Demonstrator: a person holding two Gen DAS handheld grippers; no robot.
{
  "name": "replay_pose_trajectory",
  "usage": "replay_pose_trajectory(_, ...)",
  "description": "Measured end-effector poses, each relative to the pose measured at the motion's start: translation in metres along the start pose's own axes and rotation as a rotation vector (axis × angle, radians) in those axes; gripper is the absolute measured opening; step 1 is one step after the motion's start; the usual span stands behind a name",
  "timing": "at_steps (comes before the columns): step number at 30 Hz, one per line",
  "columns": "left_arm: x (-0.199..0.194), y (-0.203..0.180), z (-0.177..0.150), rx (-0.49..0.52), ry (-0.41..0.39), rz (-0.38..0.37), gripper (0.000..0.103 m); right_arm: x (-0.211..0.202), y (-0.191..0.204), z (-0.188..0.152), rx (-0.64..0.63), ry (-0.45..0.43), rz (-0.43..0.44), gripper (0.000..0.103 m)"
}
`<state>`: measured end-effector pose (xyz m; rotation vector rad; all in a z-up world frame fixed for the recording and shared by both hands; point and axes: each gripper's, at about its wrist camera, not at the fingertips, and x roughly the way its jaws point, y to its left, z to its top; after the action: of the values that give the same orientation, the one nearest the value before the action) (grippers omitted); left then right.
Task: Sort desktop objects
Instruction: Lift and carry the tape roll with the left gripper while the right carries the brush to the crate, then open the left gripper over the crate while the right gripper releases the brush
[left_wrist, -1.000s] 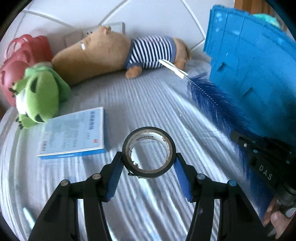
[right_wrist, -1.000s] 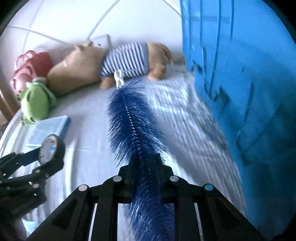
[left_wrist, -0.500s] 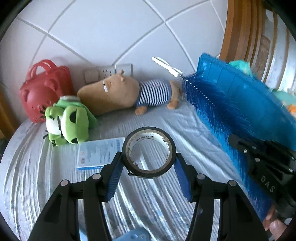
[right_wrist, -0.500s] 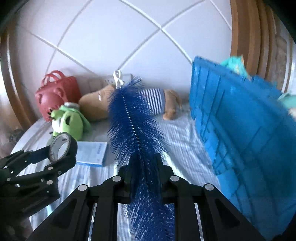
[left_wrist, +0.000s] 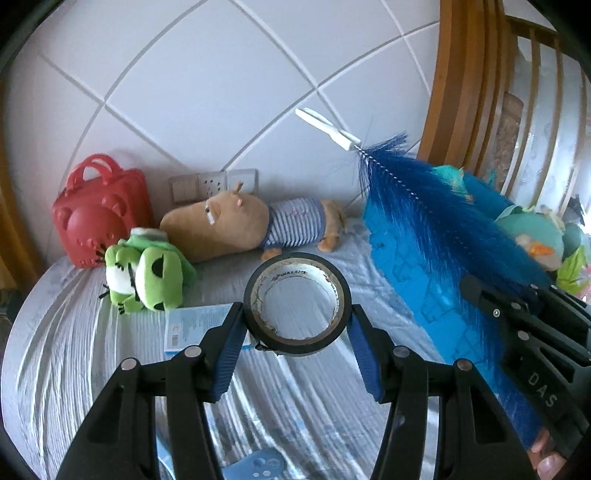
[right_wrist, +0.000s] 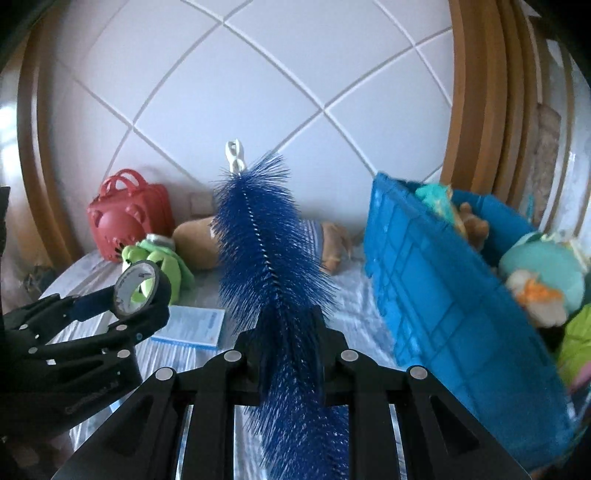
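My left gripper (left_wrist: 297, 325) is shut on a black tape roll (left_wrist: 297, 316) and holds it in the air above the grey striped cloth; the roll also shows in the right wrist view (right_wrist: 142, 288). My right gripper (right_wrist: 290, 332) is shut on a long blue bristle brush (right_wrist: 264, 251) with a white tip, also seen in the left wrist view (left_wrist: 424, 206). The brush points up and away, beside the blue crate (right_wrist: 443, 295) that holds several plush toys.
On the cloth lie a green frog plush (left_wrist: 147, 277), a brown plush in a striped shirt (left_wrist: 236, 225), a red bear-faced bag (left_wrist: 99, 218) and a light blue booklet (left_wrist: 195, 325). A tiled wall stands behind, a wooden frame (right_wrist: 476, 92) at right.
Both grippers have risen with their loads, from low over the cloth to above it. The crate's open top and its plush toys have come into view.
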<state>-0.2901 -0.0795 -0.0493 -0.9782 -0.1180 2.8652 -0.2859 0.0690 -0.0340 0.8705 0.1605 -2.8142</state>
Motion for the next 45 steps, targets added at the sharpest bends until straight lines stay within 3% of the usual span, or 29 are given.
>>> replay_pose_trajectory(9,-0.012,-0.086,0.036,0.039,-0.089,-0.032,0.055,-0.058,-0.066,0.039,-0.009,-0.133,-0.032,0.019)
replay_pose_trajectory(17,0.018,-0.204,0.082,0.026,-0.106,-0.047,0.055,-0.09,-0.196,0.079,-0.02,-0.225,-0.062,0.02)
replay_pose_trajectory(21,0.042,-0.264,0.108,0.019,-0.075,-0.068,0.055,-0.082,-0.268,0.099,0.01,-0.211,-0.071,0.021)
replay_pose_trajectory(27,0.084,-0.343,0.139,0.087,-0.029,-0.055,0.055,-0.055,-0.348,0.108,0.093,-0.171,-0.094,0.022)
replay_pose_trajectory(34,0.128,-0.38,0.149,0.12,0.026,-0.054,0.055,-0.009,-0.398,0.112,0.137,-0.11,-0.082,0.023)
replay_pose_trajectory(36,0.138,-0.382,0.151,0.12,0.036,-0.048,0.055,-0.002,-0.402,0.113,0.144,-0.111,-0.085,0.026)
replay_pose_trajectory(38,0.144,-0.384,0.151,0.125,0.046,-0.051,0.055,-0.001,-0.408,0.116,0.164,-0.126,-0.092,0.047)
replay_pose_trajectory(40,0.152,-0.385,0.151,0.132,0.055,-0.048,0.075,0.0,-0.411,0.119,0.168,-0.143,-0.102,0.062)
replay_pose_trajectory(42,0.154,-0.385,0.15,0.134,0.049,-0.036,0.082,0.0,-0.409,0.12,0.159,-0.151,-0.106,0.065)
replay_pose_trajectory(45,0.155,-0.386,0.148,0.138,0.06,-0.026,0.082,0.001,-0.409,0.122,0.152,-0.154,-0.109,0.067)
